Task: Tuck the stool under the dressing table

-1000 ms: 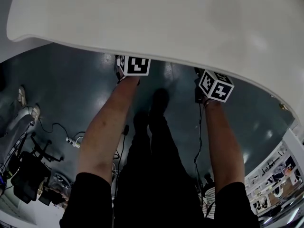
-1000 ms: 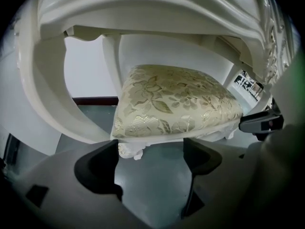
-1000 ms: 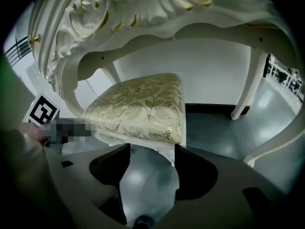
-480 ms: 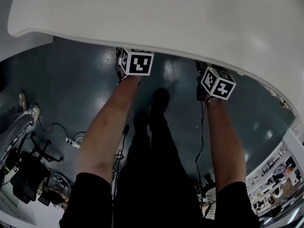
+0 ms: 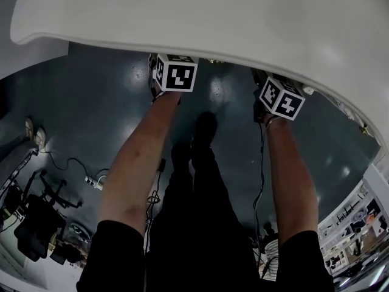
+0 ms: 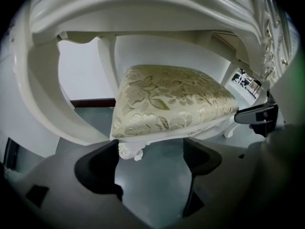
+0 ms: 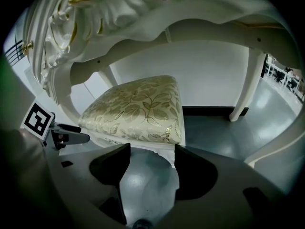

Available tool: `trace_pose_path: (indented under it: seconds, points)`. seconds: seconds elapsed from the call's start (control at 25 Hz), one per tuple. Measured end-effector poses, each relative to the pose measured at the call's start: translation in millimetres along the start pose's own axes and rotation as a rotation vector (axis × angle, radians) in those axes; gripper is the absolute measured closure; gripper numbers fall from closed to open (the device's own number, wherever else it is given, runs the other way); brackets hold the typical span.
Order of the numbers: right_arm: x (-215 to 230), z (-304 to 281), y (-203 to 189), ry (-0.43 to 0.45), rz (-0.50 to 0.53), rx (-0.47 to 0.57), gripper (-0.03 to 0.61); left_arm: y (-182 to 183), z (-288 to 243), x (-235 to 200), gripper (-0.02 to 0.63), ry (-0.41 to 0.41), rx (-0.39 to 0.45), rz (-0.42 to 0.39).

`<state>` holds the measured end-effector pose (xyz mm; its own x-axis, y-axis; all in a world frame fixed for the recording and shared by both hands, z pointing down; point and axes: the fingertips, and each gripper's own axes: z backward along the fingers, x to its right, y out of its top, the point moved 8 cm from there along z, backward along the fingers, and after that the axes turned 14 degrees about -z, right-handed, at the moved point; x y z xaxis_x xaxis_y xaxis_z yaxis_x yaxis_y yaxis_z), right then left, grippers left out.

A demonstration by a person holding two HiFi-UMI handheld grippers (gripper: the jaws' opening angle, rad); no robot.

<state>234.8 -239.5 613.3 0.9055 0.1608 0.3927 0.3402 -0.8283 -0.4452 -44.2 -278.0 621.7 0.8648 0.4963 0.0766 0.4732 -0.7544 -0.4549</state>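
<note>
The stool [image 6: 174,99], white with a gold floral cushion, stands under the white dressing table [image 5: 200,17]. It is hidden in the head view. My left gripper [image 6: 150,159] is open, and the stool's near carved corner [image 6: 131,150] lies just ahead of its jaws, apart from them. My right gripper [image 7: 150,165] is also open and faces the stool's [image 7: 138,109] other near corner. In the head view only the two marker cubes, left [image 5: 175,75] and right [image 5: 282,99], show at the table's front edge; the jaws are out of sight beneath it.
Curved white table legs [image 7: 243,85] stand either side of the stool, with a white wall behind. On the dark floor lie a power strip and cables [image 5: 94,181] and black gear [image 5: 36,224] at the left. The person's legs [image 5: 194,212] are below.
Both marker cubes show a little further out from under the table's front edge than a second ago. The arms are otherwise held much the same.
</note>
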Motion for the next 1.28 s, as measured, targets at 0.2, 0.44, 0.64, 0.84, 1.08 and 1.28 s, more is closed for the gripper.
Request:
trace_pose_path:
  seconds: [0.2, 0.44, 0.64, 0.84, 1.08, 1.28]
  points:
    - [-3, 3, -7, 0.042, 0.026, 0.002, 0.27, -4, 1, 5, 0.186, 0.001, 0.024, -0.011]
    - [-13, 24, -9, 0.09, 0.006, 0.018, 0.27, -11, 24, 17, 0.189, -0.018, 0.075, 0.028]
    - [-30, 52, -18, 0.127, 0.012, 0.04, 0.27, -20, 58, 22, 0.251, -0.059, 0.126, 0.051]
    - [-66, 110, -26, 0.193, 0.039, 0.058, 0.272, -23, 133, 27, 0.334, -0.106, 0.212, 0.116]
    - [-117, 179, -52, 0.285, 0.049, 0.094, 0.279, -56, 217, 28, 0.456, -0.168, 0.273, 0.122]
    - [-134, 235, -64, 0.353, 0.039, 0.172, 0.288, -64, 284, 48, 0.518, -0.191, 0.364, 0.081]
